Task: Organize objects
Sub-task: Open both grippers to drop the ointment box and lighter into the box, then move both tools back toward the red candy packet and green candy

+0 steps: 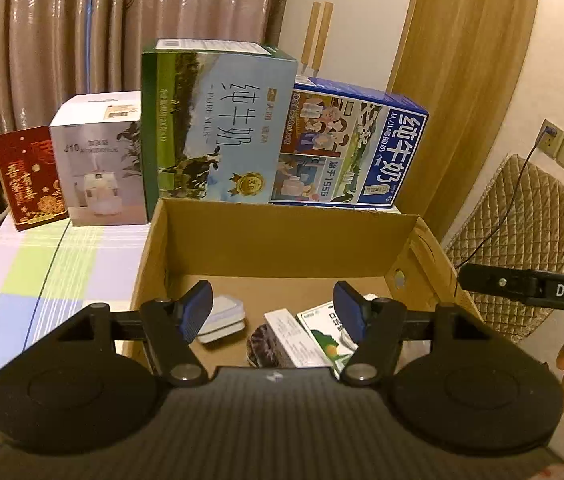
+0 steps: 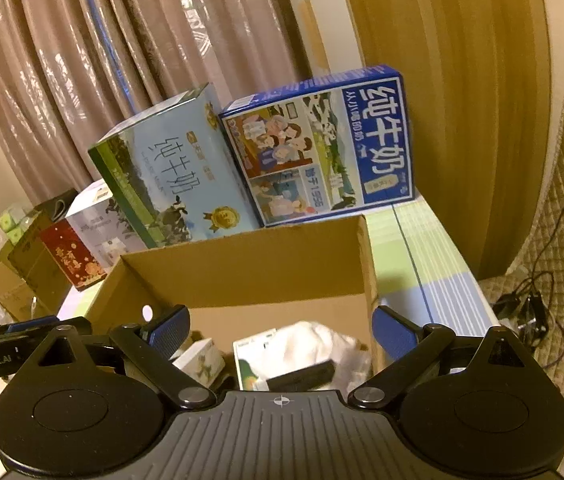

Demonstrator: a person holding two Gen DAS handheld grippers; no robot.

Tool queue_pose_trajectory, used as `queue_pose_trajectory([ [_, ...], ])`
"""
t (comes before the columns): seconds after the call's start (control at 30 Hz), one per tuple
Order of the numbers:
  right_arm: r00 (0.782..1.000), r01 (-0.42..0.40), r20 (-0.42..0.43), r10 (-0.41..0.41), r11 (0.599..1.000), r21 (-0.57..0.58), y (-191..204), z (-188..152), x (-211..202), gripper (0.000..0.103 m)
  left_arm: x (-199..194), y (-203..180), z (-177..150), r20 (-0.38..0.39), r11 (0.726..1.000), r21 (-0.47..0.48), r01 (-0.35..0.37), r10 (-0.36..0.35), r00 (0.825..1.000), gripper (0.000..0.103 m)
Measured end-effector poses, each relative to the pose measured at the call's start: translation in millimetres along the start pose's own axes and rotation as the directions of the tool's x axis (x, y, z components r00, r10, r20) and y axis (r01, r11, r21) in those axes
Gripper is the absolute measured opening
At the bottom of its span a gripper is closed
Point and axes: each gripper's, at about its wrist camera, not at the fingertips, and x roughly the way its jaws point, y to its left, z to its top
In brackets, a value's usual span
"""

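Tongs in the left hand, the left gripper, stood wide with nothing between the blue pads, hovering over the near edge of an open cardboard box. Below the gap lay small packets on the box floor: a pale flat pack to the left, a dark round item in the middle, a narrow white carton beside it, and a green-and-white carton partly behind the right pad.

The right gripper was also spread wide and held nothing; its right pad sat outside the box's right wall, its left pad inside. Under it lay a small white carton with a leaf print, a green-and-white carton, a crumpled white cloth or bag and a dark flat bar, too blurred to tell what it was.

Behind the box stood a tall green milk carton case and, just beside it on the right, a blue milk case. Left of the green one were a white humidifier box and a red gift box. All rested on a checked tablecloth. Curtains hung behind; a quilted chair back stood at right.
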Motion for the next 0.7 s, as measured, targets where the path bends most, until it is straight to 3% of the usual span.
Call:
queue_pose_trajectory([
  [0.13,1.000,-0.018,0.018,0.018,1.000,0.013,2.8,-6.9,-26.0,0.095,-28.6,0.3,-6.3,0.016,1.000,-0.017,0.002,-0.002,1.000,0.062],
  [0.3,0.999,-0.035,0.040,0.034,0.999,0.009,10.8,-30.2,-67.8,0.097,-68.9,-5.1,-23.7,0.032,1.000,-0.014,-0.020,0.020,0.999,0.070],
  [0.53,0.999,-0.023,0.041,0.022,1.000,0.017,14.2,-84.8,-115.6,0.100,-117.2,-9.5,-77.0,0.016,0.998,-0.043,-0.044,0.045,0.999,0.080],
  [0.7,0.999,0.001,0.041,-0.002,1.000,0.015,15.7,-124.8,-142.3,0.101,-141.8,-13.2,-118.1,0.001,0.994,-0.040,-0.102,0.102,0.995,0.094],
])
